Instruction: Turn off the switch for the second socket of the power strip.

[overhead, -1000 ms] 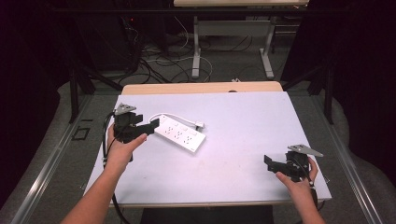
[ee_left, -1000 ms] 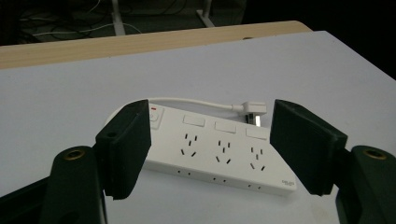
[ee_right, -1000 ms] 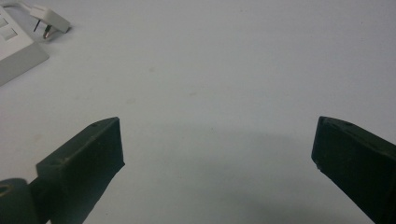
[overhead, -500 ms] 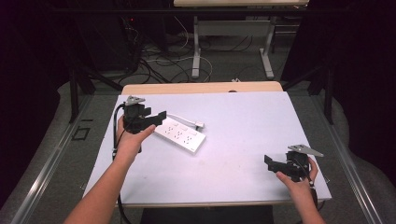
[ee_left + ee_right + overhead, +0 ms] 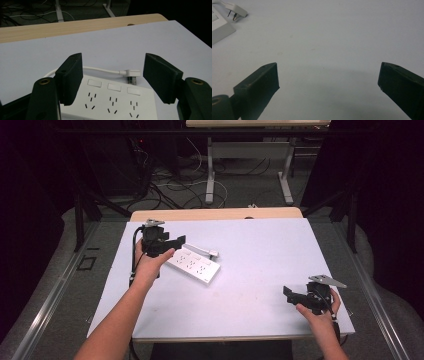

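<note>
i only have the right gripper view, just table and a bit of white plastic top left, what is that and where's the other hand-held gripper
Observer: That is a white power strip, lying flat on the table, to the left of its middle in the high view.
Operator: is the left one on it
Observer: The left hand-held gripper hangs over the strip's near end with its jaws open and nothing between them.
Operator: where's the plug
Observer: The plug lies on the table just past the strip's far edge, its short white cord curving back behind the strip.
Operator: anything plugged in
Observer: No, the sockets seen in the left gripper view are bare.
</note>
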Demonstrator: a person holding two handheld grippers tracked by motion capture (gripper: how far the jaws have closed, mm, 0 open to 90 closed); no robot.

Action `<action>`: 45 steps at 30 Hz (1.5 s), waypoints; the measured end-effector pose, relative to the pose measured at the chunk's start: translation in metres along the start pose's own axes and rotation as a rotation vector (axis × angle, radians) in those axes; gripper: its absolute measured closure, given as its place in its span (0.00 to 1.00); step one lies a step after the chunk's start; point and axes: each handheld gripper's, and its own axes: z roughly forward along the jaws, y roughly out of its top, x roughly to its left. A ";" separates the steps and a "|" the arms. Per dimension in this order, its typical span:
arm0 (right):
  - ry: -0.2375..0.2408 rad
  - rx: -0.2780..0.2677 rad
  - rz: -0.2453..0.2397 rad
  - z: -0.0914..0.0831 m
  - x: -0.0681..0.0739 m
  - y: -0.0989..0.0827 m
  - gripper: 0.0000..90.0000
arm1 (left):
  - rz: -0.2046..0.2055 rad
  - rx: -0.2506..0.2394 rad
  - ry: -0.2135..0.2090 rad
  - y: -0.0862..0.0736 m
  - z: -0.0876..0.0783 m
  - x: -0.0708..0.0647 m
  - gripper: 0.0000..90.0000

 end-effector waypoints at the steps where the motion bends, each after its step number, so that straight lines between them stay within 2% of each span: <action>1: 0.000 0.000 0.000 0.000 0.000 0.000 0.03 | -0.003 0.005 -0.006 0.001 0.002 0.000 0.36; 2: 0.002 0.001 0.000 0.000 0.000 0.000 0.03 | 0.007 0.008 -0.004 0.001 0.004 0.000 0.36; 5: -0.002 0.013 0.002 -0.001 0.000 0.000 0.03 | 0.000 0.007 0.001 0.004 0.009 -0.001 0.37; 8: 0.001 0.003 -0.004 0.000 -0.001 0.000 0.03 | -0.013 0.012 -0.011 0.006 0.014 -0.002 0.39; 10: 0.001 0.003 -0.006 0.000 -0.001 0.000 0.03 | -0.003 0.025 -0.019 0.008 0.018 -0.002 0.40; 12: 0.001 0.003 -0.005 0.001 -0.001 0.000 0.03 | -0.017 0.036 -0.035 0.009 0.022 -0.004 0.41; 20: 0.001 0.008 0.004 0.001 -0.001 -0.001 0.04 | 0.002 0.092 -0.031 0.010 0.042 -0.008 0.43; 24: -0.001 0.017 -0.001 0.001 -0.002 0.000 0.04 | 0.001 0.105 -0.033 0.011 0.051 -0.010 0.47; 29: 0.003 0.010 0.003 0.002 -0.002 -0.001 0.04 | 0.023 0.120 -0.036 0.012 0.059 -0.013 0.52; 30: -0.006 -0.012 0.001 0.005 -0.002 -0.002 0.04 | 0.024 0.122 -0.037 0.013 0.060 -0.013 0.54; 31: -0.006 -0.012 0.001 0.005 -0.002 -0.002 0.04 | 0.026 0.119 -0.041 0.013 0.062 -0.014 0.54; 32: 0.001 0.012 -0.001 0.003 -0.002 -0.001 0.04 | 0.027 0.121 -0.040 0.013 0.063 -0.015 0.55; 33: 0.005 0.014 -0.002 0.003 -0.002 -0.001 0.04 | 0.030 0.123 -0.038 0.013 0.065 -0.015 0.55; 40: 0.006 0.012 -0.002 0.003 -0.003 -0.001 0.04 | 0.012 0.133 -0.045 0.014 0.075 -0.016 0.63; 42: 0.004 0.025 0.000 0.002 -0.003 -0.001 0.05 | 0.001 0.145 -0.049 0.014 0.078 -0.016 0.65; 45: 0.004 0.009 0.003 0.004 -0.003 -0.002 0.05 | -0.012 0.165 -0.054 0.013 0.083 -0.013 0.70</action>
